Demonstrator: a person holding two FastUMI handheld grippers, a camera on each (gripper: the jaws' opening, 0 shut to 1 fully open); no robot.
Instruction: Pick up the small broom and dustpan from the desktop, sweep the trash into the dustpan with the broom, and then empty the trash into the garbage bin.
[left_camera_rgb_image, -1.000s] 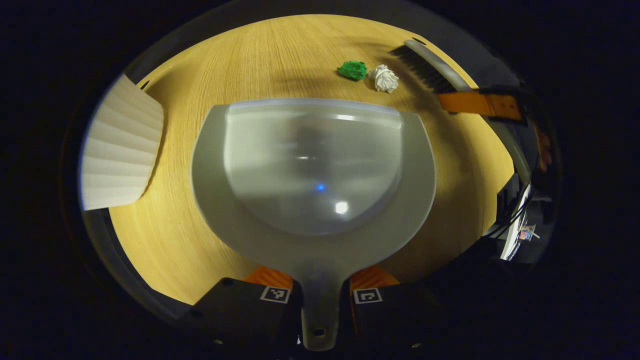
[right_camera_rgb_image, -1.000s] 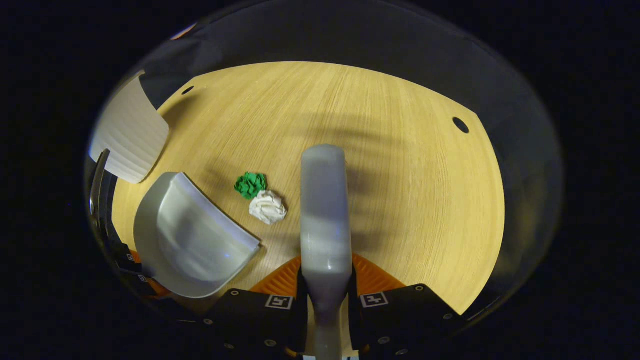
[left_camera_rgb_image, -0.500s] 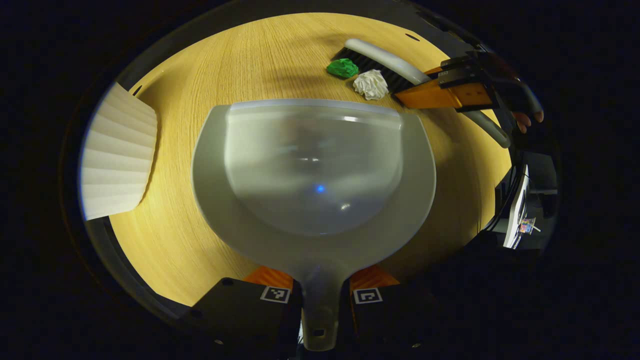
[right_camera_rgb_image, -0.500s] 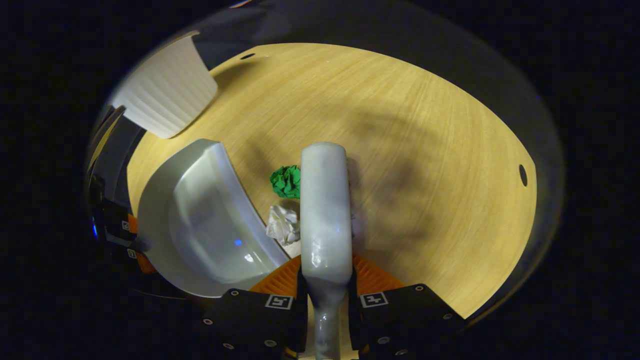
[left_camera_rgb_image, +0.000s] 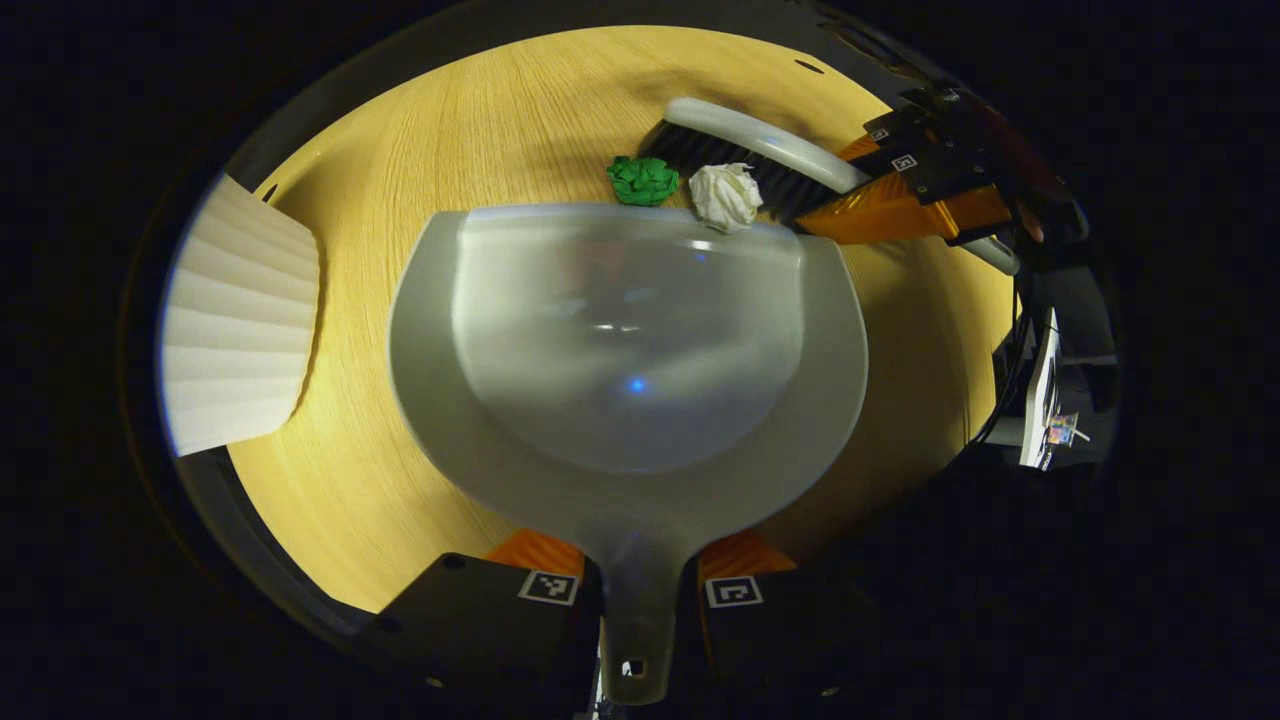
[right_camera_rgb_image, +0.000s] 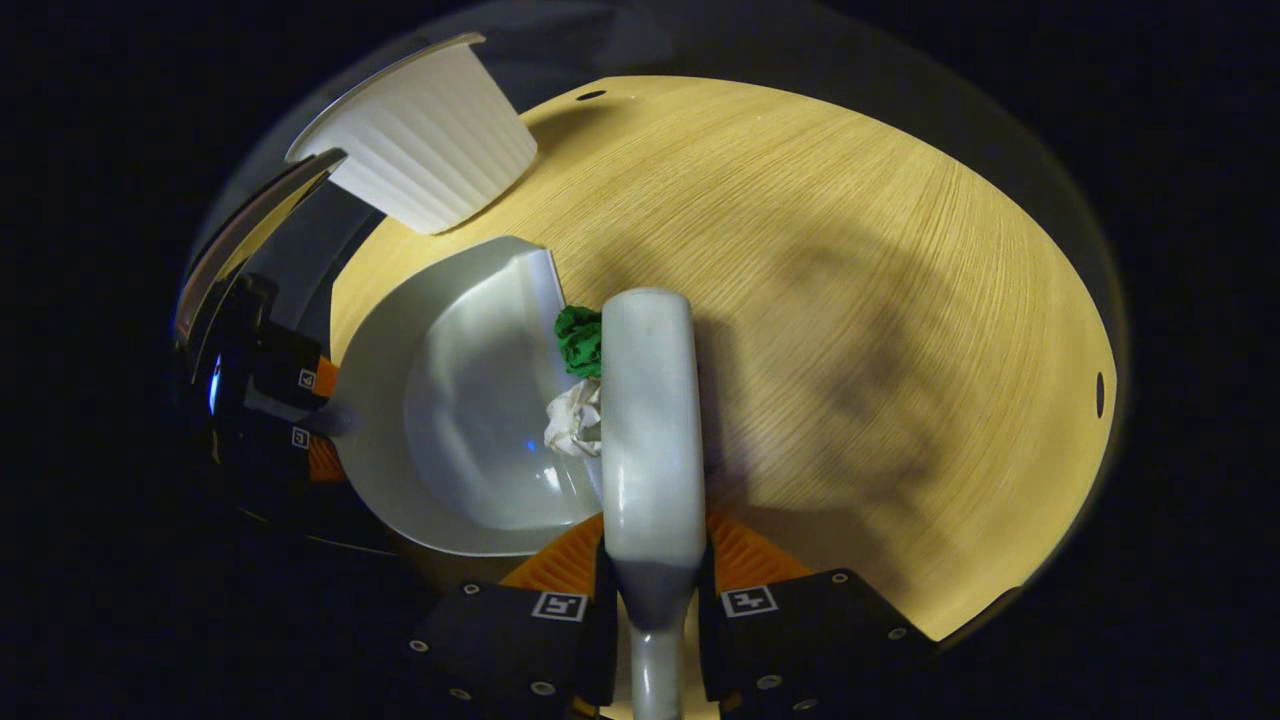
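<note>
Trash sits right at your dustpan's (left_camera_rgb_image: 630, 340) front lip on the surface (right_camera_rgb_image: 850, 250): a green paper ball (left_camera_rgb_image: 642, 180) and a white paper ball (left_camera_rgb_image: 725, 196). Both look light and soft, so push gently. Your left gripper (left_camera_rgb_image: 640, 590) squeezes the dustpan handle. Your right gripper (right_camera_rgb_image: 655, 600) squeezes the broom (right_camera_rgb_image: 650, 420) handle. White ribbed bin (right_camera_rgb_image: 425, 150) stands near, nothing in the way.

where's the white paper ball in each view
Left gripper view: white paper ball upper middle, at the dustpan front lip, against the broom bristles.
Right gripper view: left of centre, between dustpan and broom.
Shared landmark: green paper ball beside it.
</note>
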